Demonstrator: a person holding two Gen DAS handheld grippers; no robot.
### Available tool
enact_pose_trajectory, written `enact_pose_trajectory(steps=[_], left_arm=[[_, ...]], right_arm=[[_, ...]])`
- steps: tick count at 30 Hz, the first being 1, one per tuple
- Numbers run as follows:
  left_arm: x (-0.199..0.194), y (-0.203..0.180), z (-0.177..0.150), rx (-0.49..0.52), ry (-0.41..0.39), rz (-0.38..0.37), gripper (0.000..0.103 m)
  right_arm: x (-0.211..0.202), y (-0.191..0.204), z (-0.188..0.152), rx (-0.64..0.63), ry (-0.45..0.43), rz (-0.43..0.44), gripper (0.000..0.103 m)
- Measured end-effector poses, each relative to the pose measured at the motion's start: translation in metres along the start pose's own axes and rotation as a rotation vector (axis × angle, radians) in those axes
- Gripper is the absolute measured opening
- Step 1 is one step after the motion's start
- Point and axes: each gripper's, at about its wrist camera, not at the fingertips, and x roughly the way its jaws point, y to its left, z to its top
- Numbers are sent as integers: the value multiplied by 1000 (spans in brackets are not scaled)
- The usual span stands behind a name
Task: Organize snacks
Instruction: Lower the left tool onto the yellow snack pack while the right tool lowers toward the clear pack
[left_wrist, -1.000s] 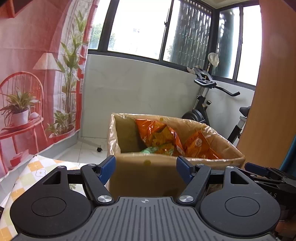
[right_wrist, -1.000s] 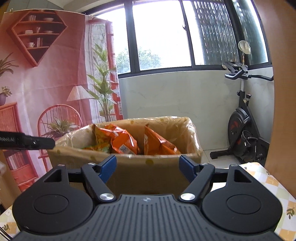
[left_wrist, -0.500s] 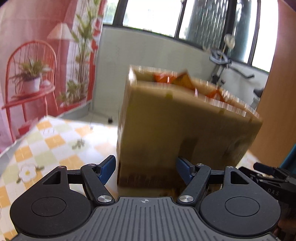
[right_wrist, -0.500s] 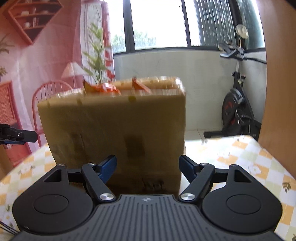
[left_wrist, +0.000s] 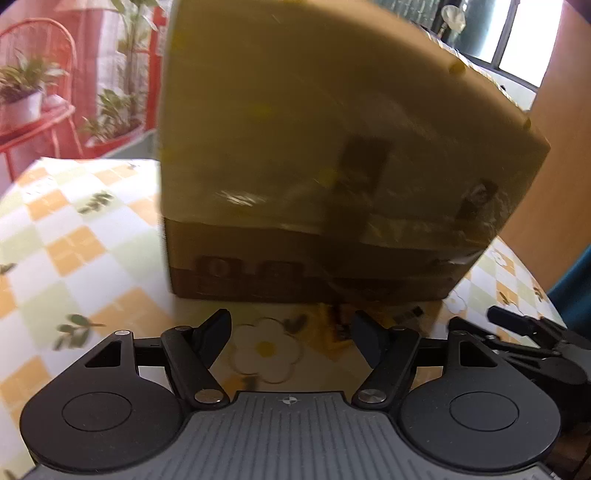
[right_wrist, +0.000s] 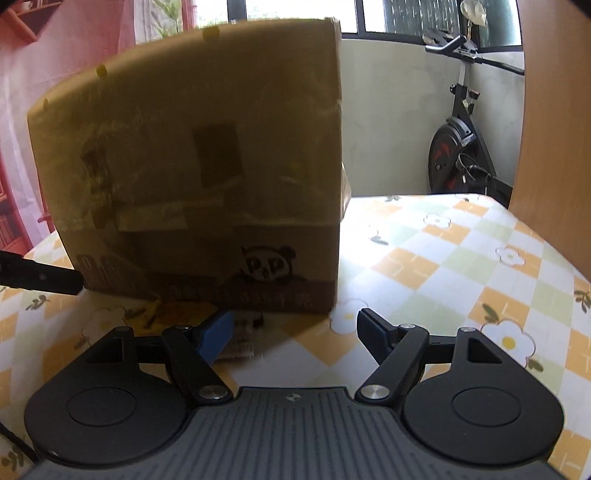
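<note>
Box: tall brown cardboard carton (left_wrist: 332, 155) stands on checked tablecloth (right_wrist: 461, 258), dead ahead of both tools. L gripper (left_wrist: 291, 341) & R gripper (right_wrist: 295, 334) half-open, empty; flat packet (right_wrist: 240, 336) nearer R.

1. A cardboard box (right_wrist: 199, 166) stands on the table (right_wrist: 461, 258), far of both grippers
2. The left gripper (left_wrist: 291, 338) and right gripper (right_wrist: 295, 332) hover near the box's base, jaws apart
3. A flat packet (right_wrist: 240, 339) lies on the table between box and right gripper
4. An exercise bike (right_wrist: 458, 147) stands beyond the table, far right
</note>
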Motion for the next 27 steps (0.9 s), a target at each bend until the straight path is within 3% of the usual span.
enact_pose_trajectory(steps=[14, 21, 23, 27], left_arm=[[36, -30, -6, 55, 69, -47, 73], [54, -44, -3, 87, 63, -2, 70], [55, -47, -4, 106, 58, -3, 56], [54, -50, -4, 117, 37, 0, 43]], right_arm=[[15, -8, -10, 40, 49, -58, 76], [21, -12, -10, 46, 66, -65, 76], [21, -13, -10, 49, 69, -58, 76], [27, -16, -7, 55, 86, -46, 76]])
